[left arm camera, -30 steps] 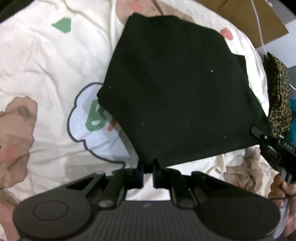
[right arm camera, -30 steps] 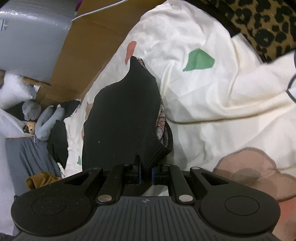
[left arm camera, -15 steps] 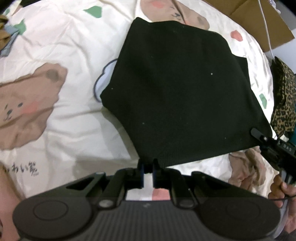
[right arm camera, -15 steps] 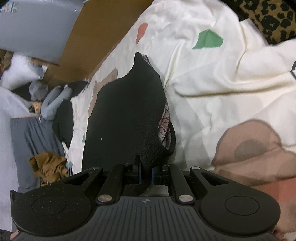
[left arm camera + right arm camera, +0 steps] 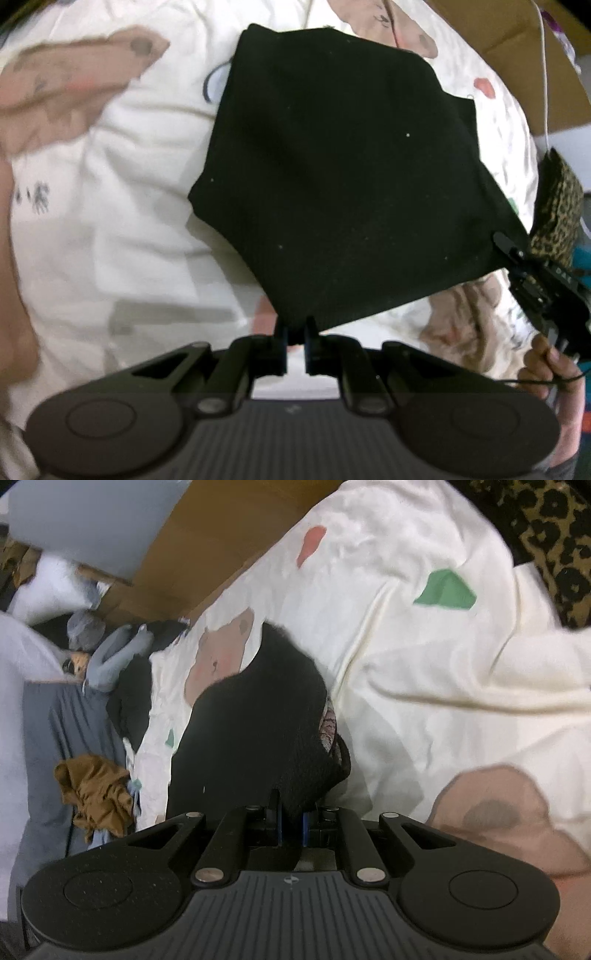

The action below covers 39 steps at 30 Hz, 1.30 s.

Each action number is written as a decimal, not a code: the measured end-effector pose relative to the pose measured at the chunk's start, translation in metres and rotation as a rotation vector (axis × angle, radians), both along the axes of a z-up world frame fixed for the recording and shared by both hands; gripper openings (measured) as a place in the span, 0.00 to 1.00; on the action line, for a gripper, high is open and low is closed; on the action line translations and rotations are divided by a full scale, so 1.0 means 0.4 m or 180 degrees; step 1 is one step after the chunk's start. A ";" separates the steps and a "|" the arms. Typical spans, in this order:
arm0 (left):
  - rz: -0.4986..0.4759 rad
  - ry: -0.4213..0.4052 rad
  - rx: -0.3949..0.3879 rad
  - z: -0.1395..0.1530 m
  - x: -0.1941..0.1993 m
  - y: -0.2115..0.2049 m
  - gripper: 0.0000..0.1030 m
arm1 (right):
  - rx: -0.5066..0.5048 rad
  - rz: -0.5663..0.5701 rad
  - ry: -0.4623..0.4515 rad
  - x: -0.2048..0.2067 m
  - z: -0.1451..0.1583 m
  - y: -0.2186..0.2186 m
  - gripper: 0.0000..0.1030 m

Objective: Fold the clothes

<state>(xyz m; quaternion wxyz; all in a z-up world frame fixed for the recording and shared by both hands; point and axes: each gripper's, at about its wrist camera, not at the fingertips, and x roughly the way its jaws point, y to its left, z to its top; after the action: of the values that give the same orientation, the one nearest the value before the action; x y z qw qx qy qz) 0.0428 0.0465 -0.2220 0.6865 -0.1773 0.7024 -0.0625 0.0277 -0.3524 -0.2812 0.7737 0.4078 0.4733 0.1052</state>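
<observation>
Two handheld grippers pinch the near edge of a black garment [image 5: 343, 177] spread across a bed's cream bear-print sheet [image 5: 110, 206]. The left gripper [image 5: 295, 332] has its fingers clenched on the hem at the 6 o'clock point of its own view, the dark cloth fanning away toward 12 o'clock. The right gripper [image 5: 291, 812] grasps a bunched corner of the same garment [image 5: 255, 716], a patterned lining just showing at the fold's right side. Seen from the left wrist, the right gripper [image 5: 517, 254] sits at 3 o'clock, clamped on the garment's far corner, with the person's hand [image 5: 554, 365] below it. A leopard-print cloth [image 5: 546, 535] lies at 1 o'clock in the right view; a crumpled brown garment [image 5: 96, 797] rests at 9 o'clock beside the sheet, on grey bedding [image 5: 48, 760].
</observation>
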 end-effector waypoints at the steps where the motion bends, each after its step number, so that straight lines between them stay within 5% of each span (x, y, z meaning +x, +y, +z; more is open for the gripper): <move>1: -0.0003 0.0007 -0.0036 -0.004 -0.010 -0.011 0.08 | 0.0021 -0.0057 0.0011 0.007 -0.003 -0.011 0.08; 9: -0.0036 0.0050 -0.0291 -0.020 -0.067 -0.069 0.08 | -0.0026 -0.0255 -0.0029 0.043 0.014 -0.079 0.08; 27: -0.0418 0.0072 -0.0264 -0.016 -0.077 -0.223 0.08 | -0.0094 -0.0590 -0.0153 0.110 0.023 -0.165 0.08; 39: -0.0434 0.0363 -0.0156 -0.142 -0.097 -0.226 0.08 | -0.0079 -0.0967 0.0138 0.069 -0.102 -0.216 0.09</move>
<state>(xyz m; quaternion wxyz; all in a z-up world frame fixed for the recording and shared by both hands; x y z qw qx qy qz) 0.0041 -0.0440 -0.2786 0.6349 -0.1490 0.7491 -0.1161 0.0552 -0.4388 -0.3220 0.7753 0.4672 0.4241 -0.0278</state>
